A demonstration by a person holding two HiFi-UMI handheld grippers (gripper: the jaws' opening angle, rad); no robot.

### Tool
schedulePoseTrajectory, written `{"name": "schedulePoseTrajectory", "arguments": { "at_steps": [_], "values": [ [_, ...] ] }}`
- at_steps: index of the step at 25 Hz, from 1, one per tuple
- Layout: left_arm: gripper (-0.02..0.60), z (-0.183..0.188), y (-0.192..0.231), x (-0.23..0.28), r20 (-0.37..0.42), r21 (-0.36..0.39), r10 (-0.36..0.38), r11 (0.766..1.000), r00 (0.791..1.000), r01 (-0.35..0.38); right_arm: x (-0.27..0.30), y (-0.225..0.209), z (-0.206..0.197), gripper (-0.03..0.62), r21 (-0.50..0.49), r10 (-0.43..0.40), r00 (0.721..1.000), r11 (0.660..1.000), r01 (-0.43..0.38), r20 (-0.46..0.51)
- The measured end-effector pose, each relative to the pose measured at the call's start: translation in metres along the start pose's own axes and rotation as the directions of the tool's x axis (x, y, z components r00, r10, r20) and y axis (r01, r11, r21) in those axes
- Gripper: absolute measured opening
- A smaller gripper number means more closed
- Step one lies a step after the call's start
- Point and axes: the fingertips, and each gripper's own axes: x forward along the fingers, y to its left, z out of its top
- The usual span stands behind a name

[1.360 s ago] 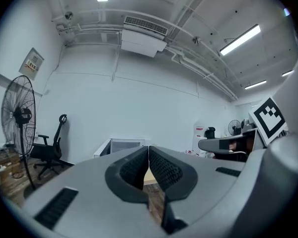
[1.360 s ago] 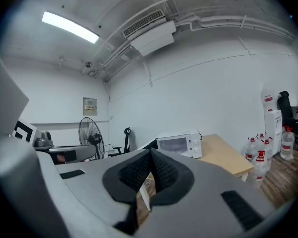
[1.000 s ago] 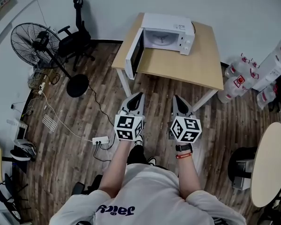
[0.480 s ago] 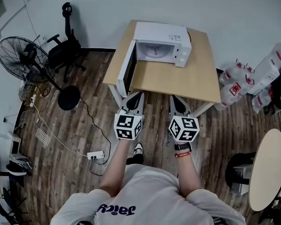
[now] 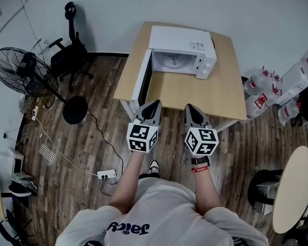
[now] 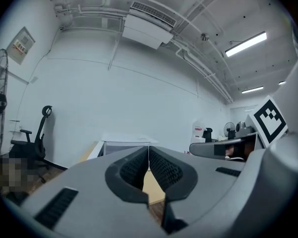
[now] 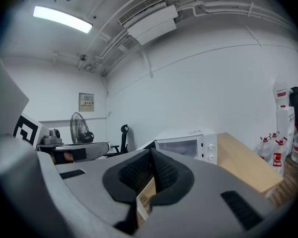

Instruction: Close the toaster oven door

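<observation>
The left grey two-jaw gripper (image 5: pixel 153 106) and the right grey two-jaw gripper (image 5: pixel 191 110) are held side by side, a little apart, in front of the body. Both point forward and nearly level. The left one's 2 ribbed black pads (image 6: pixel 134 167) meet at the tips with nothing between them. The right one's black pads (image 7: pixel 164 170) are pressed together too, also empty. Each carries a black-and-white marker cube (image 5: pixel 142 137). Both bare forearms (image 5: pixel 127 181) reach forward, roughly parallel. The right wrist wears a black and red band (image 5: pixel 200 164).
</observation>
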Motion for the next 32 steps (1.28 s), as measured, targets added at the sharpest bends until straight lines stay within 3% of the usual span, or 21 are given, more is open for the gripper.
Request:
{"name": "schedulePoseTrajectory", "arguments": {
  "at_steps": [13,23,32],
  "values": [
    [0.021,0.006,0.048,0.029,-0.016,0.019,-0.07,0.997,0.997,0.071,0.07,0.016,0.005,0.015,-0.006,-0.016,1.0,1.0,0.016,0.0],
    [0.058,0.007,0.101,0.019,-0.034,0.012,-0.016,1.0,0.999,0.017,0.116,0.044,0.009,0.015,-0.015,0.118,0.993,0.993,-0.119,-0.022],
    [0.141,-0.02,0.126,0.011,-0.112,0.035,-0.075,0.996,0.991,0.079,0.154,0.042,0.01,0.015,-0.022,0.186,0.981,0.982,-0.187,-0.047]
  ]
}}
